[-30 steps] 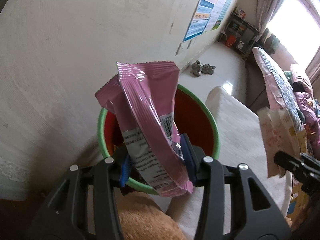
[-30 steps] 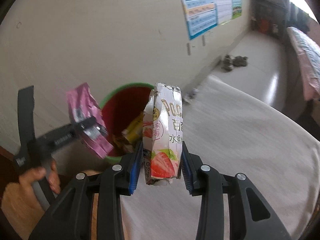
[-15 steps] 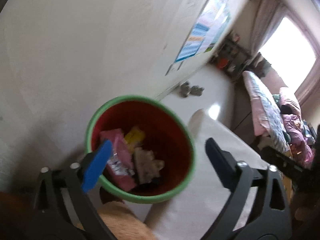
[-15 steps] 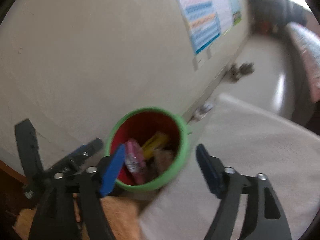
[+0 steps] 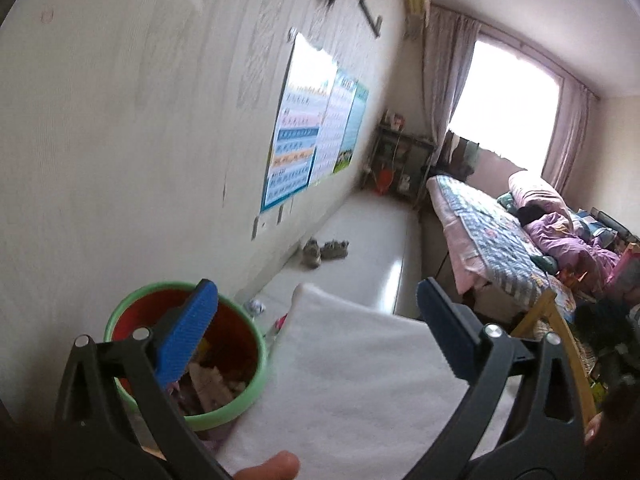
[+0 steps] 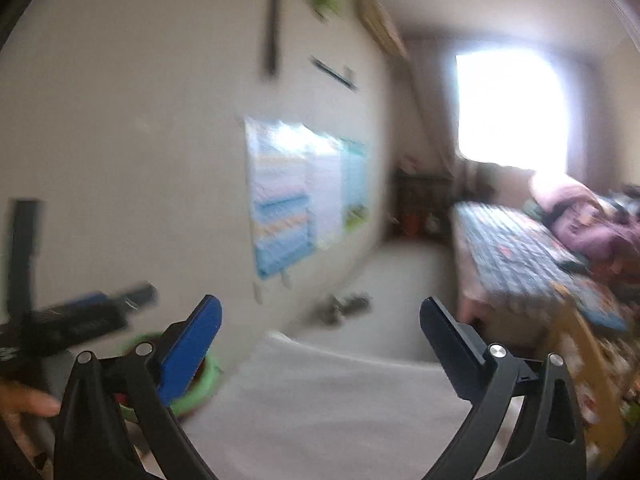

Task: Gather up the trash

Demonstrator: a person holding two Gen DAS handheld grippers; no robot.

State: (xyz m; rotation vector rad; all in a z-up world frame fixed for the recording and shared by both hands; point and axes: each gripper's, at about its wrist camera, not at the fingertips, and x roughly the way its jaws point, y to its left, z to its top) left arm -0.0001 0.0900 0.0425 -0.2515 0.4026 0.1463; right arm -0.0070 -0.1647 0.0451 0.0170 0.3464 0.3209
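We hold left gripper [image 5: 316,332] wide open, empty; right gripper [image 6: 320,344] jaws still opening, nothing between. Round red bin with green rim [image 5: 256,360], trash inside, sits below-left of both. Drop step looks done; next: find more trash.

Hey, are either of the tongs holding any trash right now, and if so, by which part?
Nothing is held. The left tongs are open and empty; the right tongs are opening, nothing between them. Wrappers lie in the bin.
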